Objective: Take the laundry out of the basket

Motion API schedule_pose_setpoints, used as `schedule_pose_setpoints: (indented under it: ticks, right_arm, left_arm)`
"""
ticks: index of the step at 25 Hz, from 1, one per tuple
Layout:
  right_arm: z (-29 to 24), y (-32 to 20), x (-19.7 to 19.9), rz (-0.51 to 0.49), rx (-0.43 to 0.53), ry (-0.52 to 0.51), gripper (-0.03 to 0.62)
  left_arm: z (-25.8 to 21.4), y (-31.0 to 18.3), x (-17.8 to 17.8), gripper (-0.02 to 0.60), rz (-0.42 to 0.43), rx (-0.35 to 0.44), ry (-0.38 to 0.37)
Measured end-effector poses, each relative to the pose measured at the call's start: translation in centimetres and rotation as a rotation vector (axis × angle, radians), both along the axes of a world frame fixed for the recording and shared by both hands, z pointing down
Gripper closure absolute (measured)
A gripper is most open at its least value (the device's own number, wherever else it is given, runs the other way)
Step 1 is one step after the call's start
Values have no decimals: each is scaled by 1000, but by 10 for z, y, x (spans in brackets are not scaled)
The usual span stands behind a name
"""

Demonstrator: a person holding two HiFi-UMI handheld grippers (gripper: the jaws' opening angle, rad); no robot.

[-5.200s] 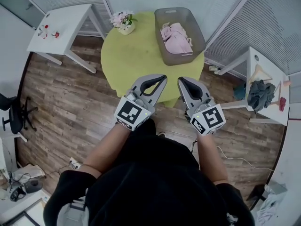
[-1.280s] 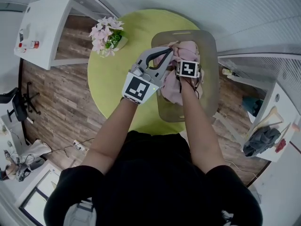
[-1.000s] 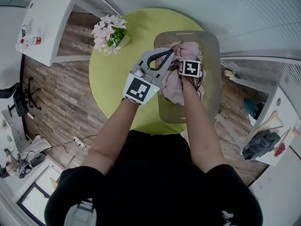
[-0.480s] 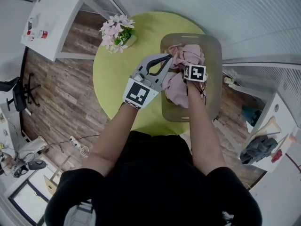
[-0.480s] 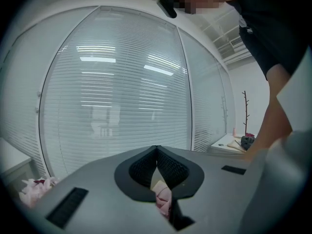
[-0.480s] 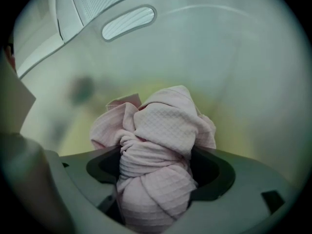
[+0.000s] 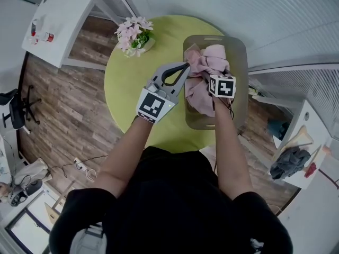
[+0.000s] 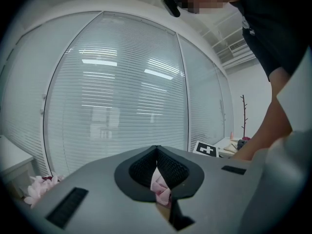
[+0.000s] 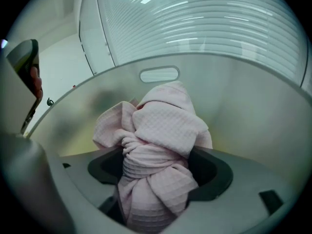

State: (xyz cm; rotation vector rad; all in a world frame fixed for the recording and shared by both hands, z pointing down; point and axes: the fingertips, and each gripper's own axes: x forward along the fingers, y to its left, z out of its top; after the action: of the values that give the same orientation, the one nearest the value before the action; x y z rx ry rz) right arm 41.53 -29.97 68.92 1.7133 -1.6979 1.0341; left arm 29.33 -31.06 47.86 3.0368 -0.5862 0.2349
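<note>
The laundry (image 7: 211, 62) lies in the basket (image 7: 241, 73), which stands at the table's (image 7: 130, 83) 3 o'clock edge, with the flowers (image 7: 133, 32) at 10 o'clock. The left gripper (image 8: 157, 165) is closed tight on a thin fold of the pink cloth at the pile's 9 o'clock side, probably to anchor that end while the other tool takes hold. The right gripper (image 9: 158, 165) points straight down into the basket at the pile's 5 o'clock. Its jaws stand wide and are closing round a thick twisted bunch that fills the gap and touches both sides. Two holds likely mean the whole lump is meant to come out in one lift. The cloth is not yet out.
</note>
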Motion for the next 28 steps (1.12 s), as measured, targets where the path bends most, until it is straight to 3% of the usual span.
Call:
schedule_pose_setpoints:
  ticks: [15,28]
  right_arm:
    - [-109,7,-19,-137,134,138,197]
    - [-196,19,-63,-387,180,290,198]
  left_arm:
    - [-40,26,-17,571,11,45,67]
    - [-87,39,-48,571,-20,125,71]
